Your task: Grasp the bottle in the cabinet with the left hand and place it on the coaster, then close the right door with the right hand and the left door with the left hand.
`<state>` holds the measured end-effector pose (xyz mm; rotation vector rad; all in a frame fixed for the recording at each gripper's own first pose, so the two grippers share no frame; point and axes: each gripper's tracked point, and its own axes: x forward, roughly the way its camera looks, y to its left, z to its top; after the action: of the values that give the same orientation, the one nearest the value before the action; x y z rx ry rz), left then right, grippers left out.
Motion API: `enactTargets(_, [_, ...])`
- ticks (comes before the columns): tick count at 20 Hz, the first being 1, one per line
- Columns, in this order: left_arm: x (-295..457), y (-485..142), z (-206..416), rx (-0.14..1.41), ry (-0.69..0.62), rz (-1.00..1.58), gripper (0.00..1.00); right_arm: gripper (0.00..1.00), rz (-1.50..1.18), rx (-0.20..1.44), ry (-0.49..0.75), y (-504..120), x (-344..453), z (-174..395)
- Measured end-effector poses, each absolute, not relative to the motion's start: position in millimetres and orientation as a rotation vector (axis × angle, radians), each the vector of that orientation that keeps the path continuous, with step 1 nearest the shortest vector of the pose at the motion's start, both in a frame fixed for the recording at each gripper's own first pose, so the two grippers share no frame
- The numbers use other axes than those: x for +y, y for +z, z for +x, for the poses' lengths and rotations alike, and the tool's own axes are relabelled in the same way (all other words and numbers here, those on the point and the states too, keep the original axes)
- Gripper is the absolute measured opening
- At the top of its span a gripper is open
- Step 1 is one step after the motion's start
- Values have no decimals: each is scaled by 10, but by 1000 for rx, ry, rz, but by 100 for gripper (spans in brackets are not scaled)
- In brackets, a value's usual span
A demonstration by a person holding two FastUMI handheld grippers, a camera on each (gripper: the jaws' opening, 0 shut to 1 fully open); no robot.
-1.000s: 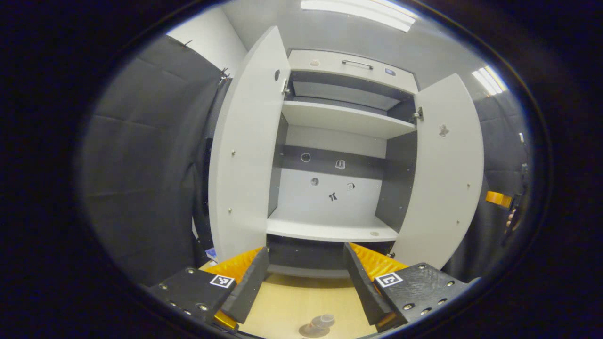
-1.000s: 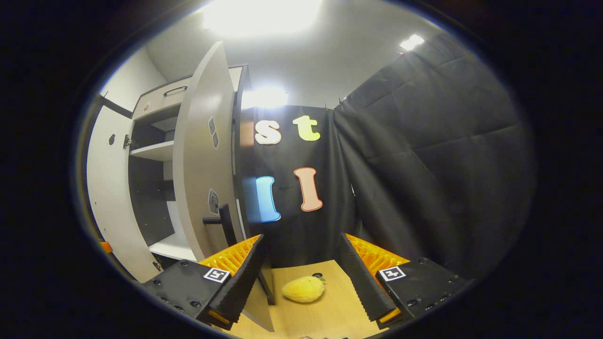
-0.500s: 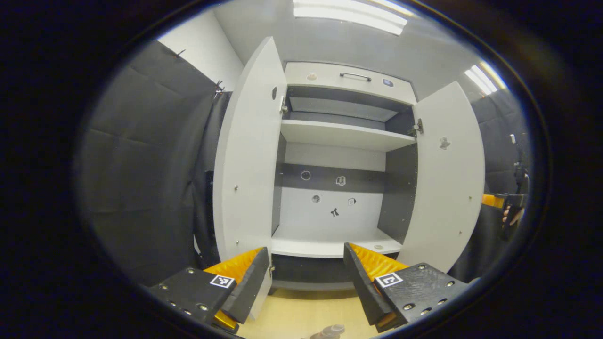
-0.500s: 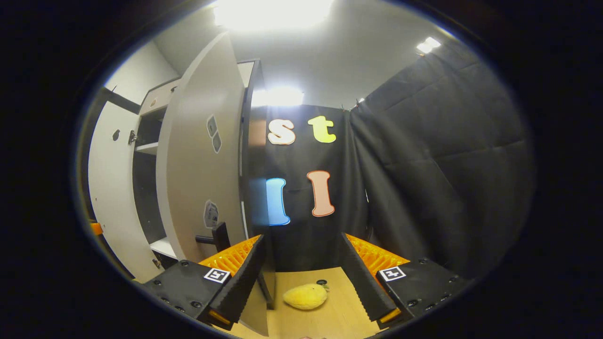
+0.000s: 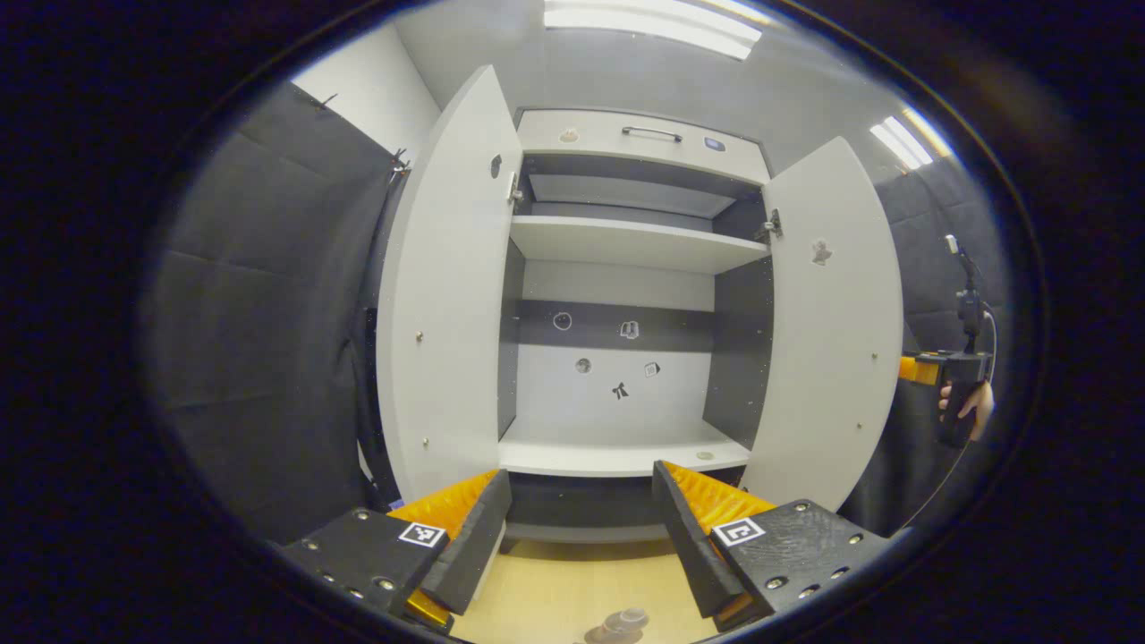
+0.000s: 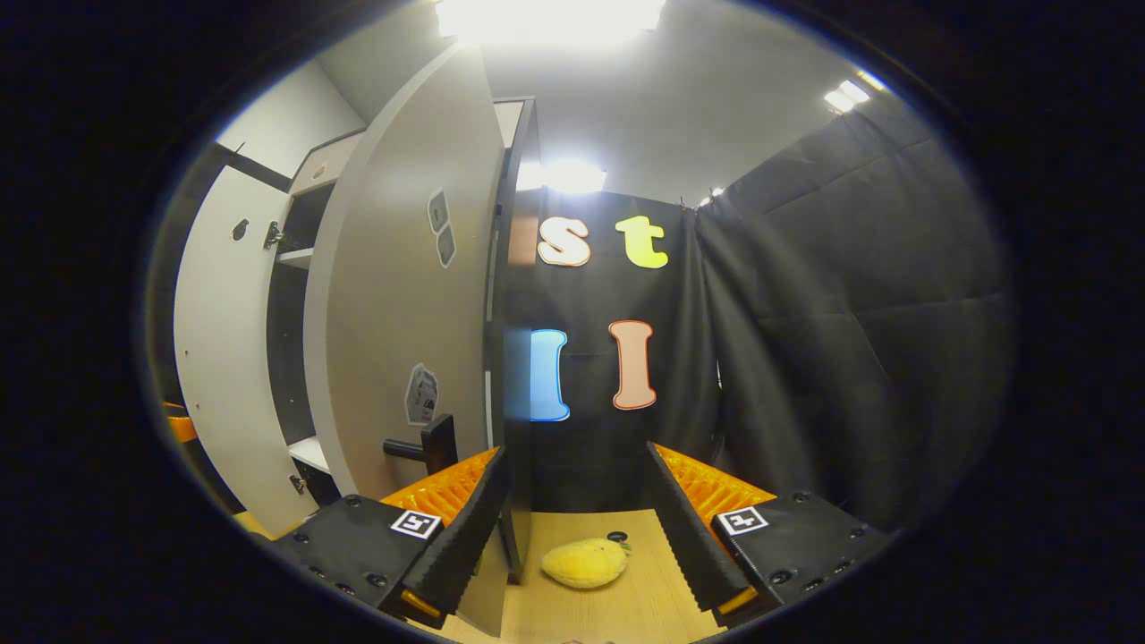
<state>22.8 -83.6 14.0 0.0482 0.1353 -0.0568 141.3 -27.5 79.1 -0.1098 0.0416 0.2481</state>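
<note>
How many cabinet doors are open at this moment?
2. The left door stands wide open beside the shelves, and the right door stands open on the other side. The right gripper is next to the right door's handle.

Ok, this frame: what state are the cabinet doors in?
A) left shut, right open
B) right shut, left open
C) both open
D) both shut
C: in the left gripper view the left door and right door both stand swung out, with the cabinet shelves exposed between them.
</note>
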Motion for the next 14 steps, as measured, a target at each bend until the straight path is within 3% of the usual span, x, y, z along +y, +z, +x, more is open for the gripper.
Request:
enactTargets(7, [-820,133,277,130,-76,30,92,92,-124,47,348,769,304,1233])
enactTargets(9, [-772,114,267,134,-75,14,97,96,-136,33,364,801,498,1212])
enactTargets(12, [-619,44,281,144,-55,-1,93,96,-142,23,402,775,819,1162])
enactTargets(13, [-555,34,285,147,-46,-7,92,92,-132,22,422,763,948,1157])
enactTargets(14, [-501,20,261,146,-39,-12,92,96,-122,21,447,752,1063,1142])
